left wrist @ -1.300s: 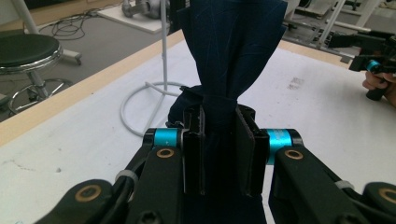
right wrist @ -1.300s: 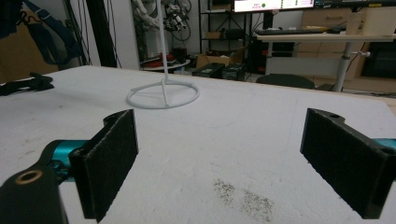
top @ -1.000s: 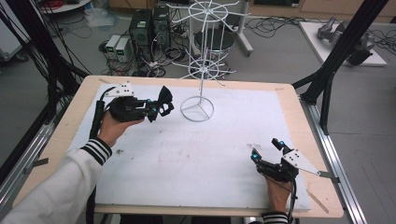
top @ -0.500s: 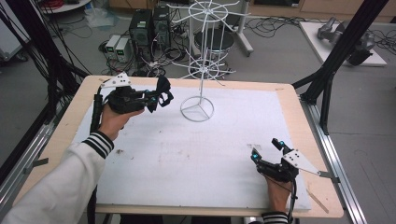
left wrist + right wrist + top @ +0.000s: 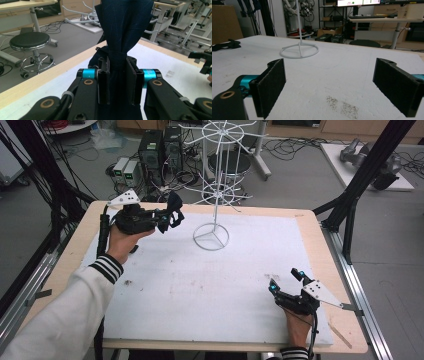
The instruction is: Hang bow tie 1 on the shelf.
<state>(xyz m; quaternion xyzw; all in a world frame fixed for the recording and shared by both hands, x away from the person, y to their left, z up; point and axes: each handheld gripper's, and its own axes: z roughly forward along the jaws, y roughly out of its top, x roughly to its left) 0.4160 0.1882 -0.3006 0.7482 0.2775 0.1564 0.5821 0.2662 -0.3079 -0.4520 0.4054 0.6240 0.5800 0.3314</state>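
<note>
My left hand-held gripper (image 5: pixel 117 82) pinching dark navy cloth (image 5: pixel 123 30), soft, creased, bunched upright between flat black pads; held above far left part of counter (image 5: pixel 320 245). In high view cloth (image 5: pixel 172 212) hangs near white wire rack (image 5: pixel 215 195), not touching. Rack: thin rod, round ring base, spoked hook tiers. Counter surface white, matte, speckled with dirt; pale wood edge. My right hand-held gripper (image 5: pixel 334 82) spread wide, nothing between textured pads, low over near right corner. Round black stool (image 5: pixel 30 41) on floor beyond.
</note>
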